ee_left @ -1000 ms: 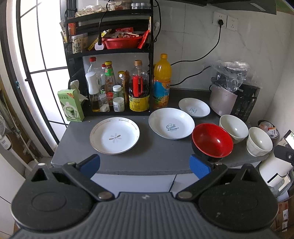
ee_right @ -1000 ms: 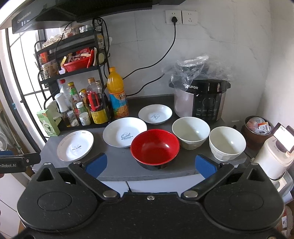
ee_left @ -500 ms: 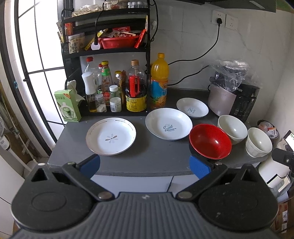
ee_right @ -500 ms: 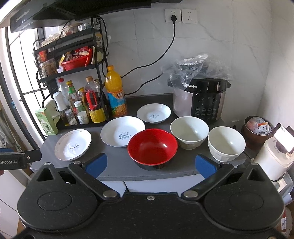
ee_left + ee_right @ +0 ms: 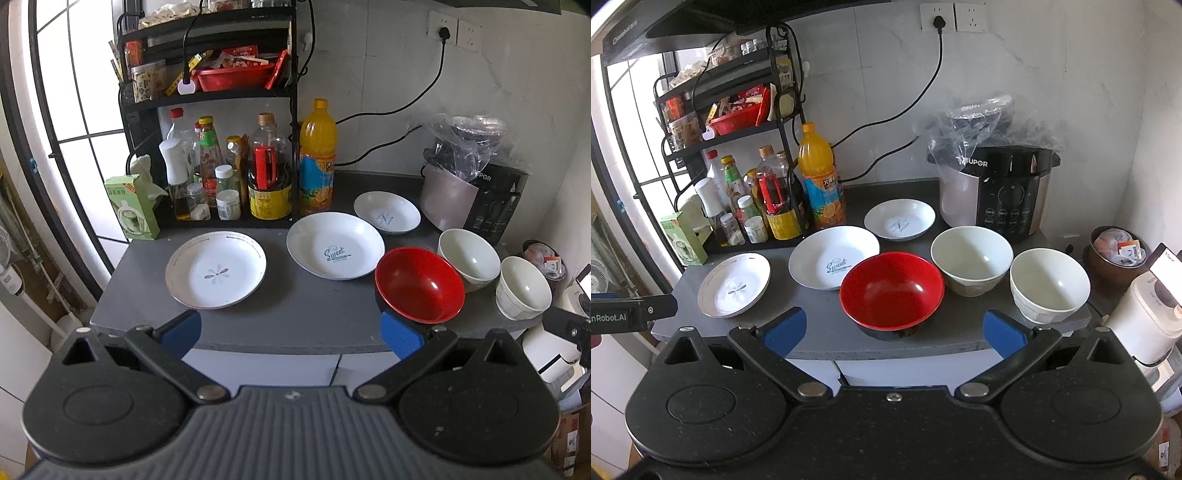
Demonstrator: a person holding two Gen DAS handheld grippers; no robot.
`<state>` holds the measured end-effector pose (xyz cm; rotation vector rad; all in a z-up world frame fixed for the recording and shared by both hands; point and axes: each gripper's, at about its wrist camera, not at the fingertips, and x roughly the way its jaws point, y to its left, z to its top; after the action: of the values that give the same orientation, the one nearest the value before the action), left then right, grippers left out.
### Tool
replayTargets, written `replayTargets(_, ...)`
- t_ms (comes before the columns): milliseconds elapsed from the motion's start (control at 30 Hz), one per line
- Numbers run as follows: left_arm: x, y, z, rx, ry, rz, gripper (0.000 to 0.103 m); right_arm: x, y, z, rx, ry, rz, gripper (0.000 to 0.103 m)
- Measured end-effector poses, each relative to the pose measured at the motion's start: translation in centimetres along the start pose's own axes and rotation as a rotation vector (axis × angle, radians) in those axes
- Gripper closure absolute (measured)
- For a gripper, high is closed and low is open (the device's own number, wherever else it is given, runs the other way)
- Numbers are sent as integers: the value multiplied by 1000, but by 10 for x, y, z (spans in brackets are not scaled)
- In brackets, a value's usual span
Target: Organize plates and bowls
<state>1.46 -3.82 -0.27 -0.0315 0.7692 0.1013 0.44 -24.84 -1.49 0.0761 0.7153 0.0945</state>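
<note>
On the grey counter lie three white plates: a flower plate at left, a "Sweet" plate in the middle, a small plate behind. A red bowl and two white bowls stand at right. The same red bowl, white bowls and plates show in the right wrist view. My left gripper is open and empty, before the counter's front edge. My right gripper is open and empty, in front of the red bowl.
A black rack with bottles and an orange juice bottle stands at the back left. A pressure cooker under plastic stands at the back right. A green box is at the left edge. A white appliance stands right of the counter.
Both grippers have drifted slightly to the right and a little nearer the counter. Both stay open. Nothing on the counter has moved.
</note>
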Motion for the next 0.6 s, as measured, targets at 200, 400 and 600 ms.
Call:
replayTargets(200,3,-10,5,-10,10,13,0,2,-17,3,-7,15,20,0)
replayTargets(400,9,-8,13,-25,19,11,0,8,-23,5,9,31,29,0)
replayTargets(600,32,-2,23,-26,35,-3,1,20,-24,9,22,43,28,0)
